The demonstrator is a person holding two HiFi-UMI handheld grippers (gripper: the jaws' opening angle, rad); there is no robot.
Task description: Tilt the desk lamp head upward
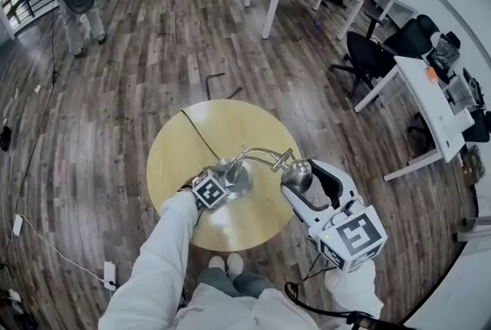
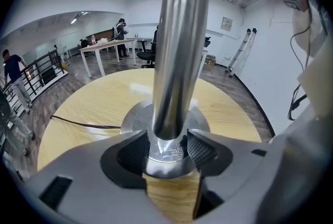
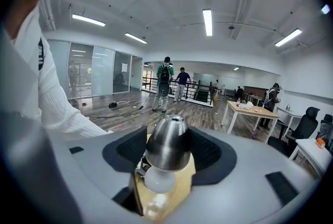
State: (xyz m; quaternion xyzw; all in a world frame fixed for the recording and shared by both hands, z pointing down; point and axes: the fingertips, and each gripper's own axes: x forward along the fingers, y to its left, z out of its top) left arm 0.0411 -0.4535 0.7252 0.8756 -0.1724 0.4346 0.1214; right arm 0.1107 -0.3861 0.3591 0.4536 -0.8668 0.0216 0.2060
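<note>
Head view: round wooden table (image 1: 173, 160), cord (image 1: 201, 138) running in from its far-left edge to the desk lamp. Left gripper (image 1: 222, 184) sits low at the lamp base (image 1: 236, 176), about mid-table, a bit toward the near edge. Left gripper view: left gripper (image 2: 166, 149) has its pads (image 2: 200, 151) pinching the foot of the chrome lamp stem (image 2: 179, 51), one either side, bracing it on the base (image 2: 132, 120).

Curved arm (image 1: 261, 153) runs right to the lamp head (image 1: 297, 175), which hangs by the table's right edge. Right gripper (image 1: 308, 181) is on it. In the right gripper view the right gripper (image 3: 167, 151) has both pads against the sides of the metal shade of the lamp head (image 3: 167, 147). Bulb (image 3: 158, 178) points down at the wood, dome up.

Progress, my read: both grips set, stem steadied, head held. The tilt itself looks not done, shade faces the tabletop. Left to do: swing the head upward, then let go.
</note>
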